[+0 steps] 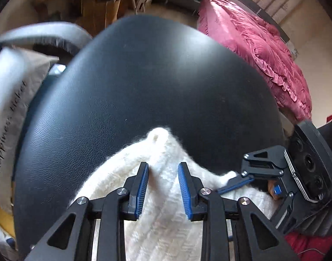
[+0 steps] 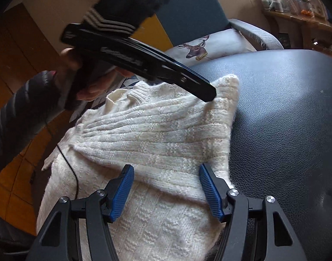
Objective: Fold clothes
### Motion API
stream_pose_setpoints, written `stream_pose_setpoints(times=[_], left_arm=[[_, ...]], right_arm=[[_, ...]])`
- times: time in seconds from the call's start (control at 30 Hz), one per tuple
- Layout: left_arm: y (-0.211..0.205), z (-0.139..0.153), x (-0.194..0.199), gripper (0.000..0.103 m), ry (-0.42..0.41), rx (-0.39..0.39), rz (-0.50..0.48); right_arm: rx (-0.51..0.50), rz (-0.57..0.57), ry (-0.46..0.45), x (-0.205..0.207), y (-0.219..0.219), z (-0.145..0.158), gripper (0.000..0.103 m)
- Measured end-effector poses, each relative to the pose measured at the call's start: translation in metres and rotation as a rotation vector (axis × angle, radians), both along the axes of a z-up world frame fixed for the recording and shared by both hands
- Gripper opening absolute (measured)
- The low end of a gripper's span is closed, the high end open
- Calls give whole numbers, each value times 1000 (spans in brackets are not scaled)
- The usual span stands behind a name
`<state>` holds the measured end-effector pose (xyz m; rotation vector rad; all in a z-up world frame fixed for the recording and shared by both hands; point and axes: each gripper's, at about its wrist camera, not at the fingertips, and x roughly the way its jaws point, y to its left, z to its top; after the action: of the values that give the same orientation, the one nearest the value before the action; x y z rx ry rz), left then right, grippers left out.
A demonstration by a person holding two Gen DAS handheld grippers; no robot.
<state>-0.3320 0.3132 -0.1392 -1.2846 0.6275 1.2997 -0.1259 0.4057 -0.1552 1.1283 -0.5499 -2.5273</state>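
Each camera sat on its own gripper, looking down along the jaws from very close. Both saw the white sweater [image 1: 166, 174] [image 2: 157, 130] and black seat [image 1: 144, 76] [image 2: 285, 108].

A: How much of the white sweater [image 2: 157, 134] shows?
B: Its near part runs off the bottom edge.
A: And the grey armrest [image 1: 44, 35], far left?
B: Blurred, and the cushion [image 1: 11, 100] lettering is cut off.

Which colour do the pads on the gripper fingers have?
Blue, ribbed pads on black fingers; the right wrist view shows them best.
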Motion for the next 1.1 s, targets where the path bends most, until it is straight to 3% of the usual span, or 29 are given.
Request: stream_pose_setpoints(times=[0.1,0.2,0.27,0.33,0.4,0.47,0.57,0.7,0.87,0.93,1.0,1.1], left_arm=[[-1,-2,-1,26,-32,-8,-23],[-4,14,6,3,29,88,-60],[-3,10,8,2,56,91,-49],[-2,-6,10,2,76,45,-43],[-4,-6,19,2,27,69,-77],[-10,4,13,5,15,115,-43],[-23,10,-1,19,14,100,3],[-30,-4,7,21,-32,26,-41],[-32,-9,23,23,-109,81,-57],[-31,-12,24,23,-101,76,-75],[-29,-6,22,5,-90,99,-37],[-41,17,24,4,-51,230,24]], right_arm=[[-6,0,0,1,1,1,64],[5,3,1,3,1,1,64],[10,2,3,5,1,1,64],[12,-9,2,6,0,1,64],[13,-15,2,7,-1,1,64],[14,-16,0,7,-1,1,64],[38,-11,-6,7,-4,2,64],[66,-12,-11,7,-8,3,64],[61,-16,-10,8,-8,3,67],[60,-16,-10,8,-8,3,68],[64,-16,-11,8,-9,4,69],[81,-20,-10,10,-12,4,69]])
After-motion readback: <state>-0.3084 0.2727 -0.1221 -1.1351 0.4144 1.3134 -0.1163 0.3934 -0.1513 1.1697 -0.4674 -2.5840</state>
